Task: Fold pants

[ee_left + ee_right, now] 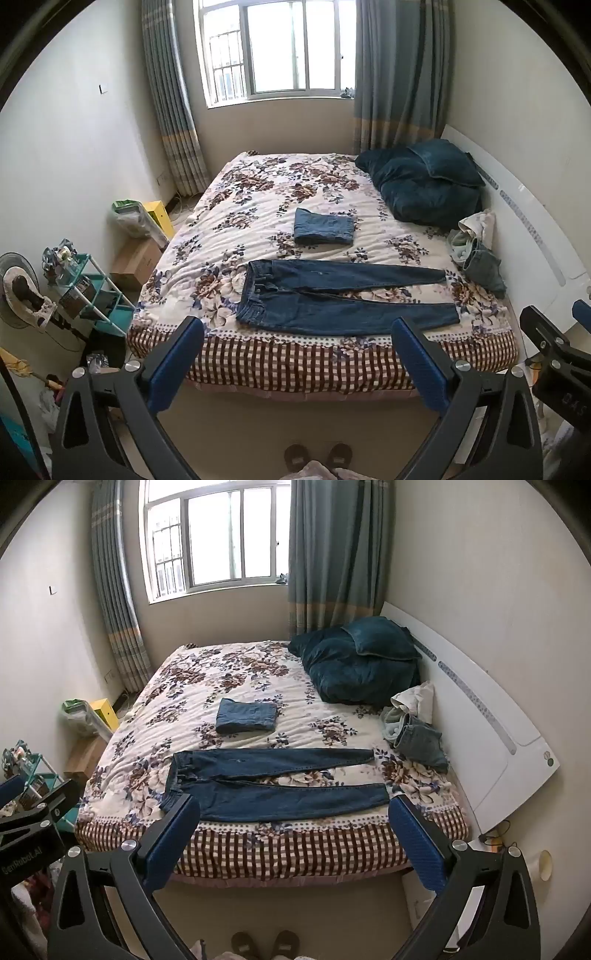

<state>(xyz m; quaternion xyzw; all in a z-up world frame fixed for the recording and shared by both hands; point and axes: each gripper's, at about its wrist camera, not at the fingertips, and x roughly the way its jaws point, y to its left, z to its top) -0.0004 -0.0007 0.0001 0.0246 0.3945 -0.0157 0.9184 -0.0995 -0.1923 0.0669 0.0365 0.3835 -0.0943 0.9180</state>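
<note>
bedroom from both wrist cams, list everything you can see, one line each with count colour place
jeans: 1, dark blue, laid flat near the bed's front edge, waist to the left
folded jeans: 1, lighter blue, mid bed
clothes pile: 1, white, grey and blue, right side by the headboard
bedding bundle: 1, dark teal, far right corner of the bed
bed: 1, floral cover with checked edge, centre
curtains: 2, grey-blue, either side of the window
window: 1, far wall
shelf rack: 1, teal, floor at left
cardboard box: 1, brown, left of bed
slippers: 2, brown, floor in front
left gripper: open, empty
right gripper: open, empty
</note>
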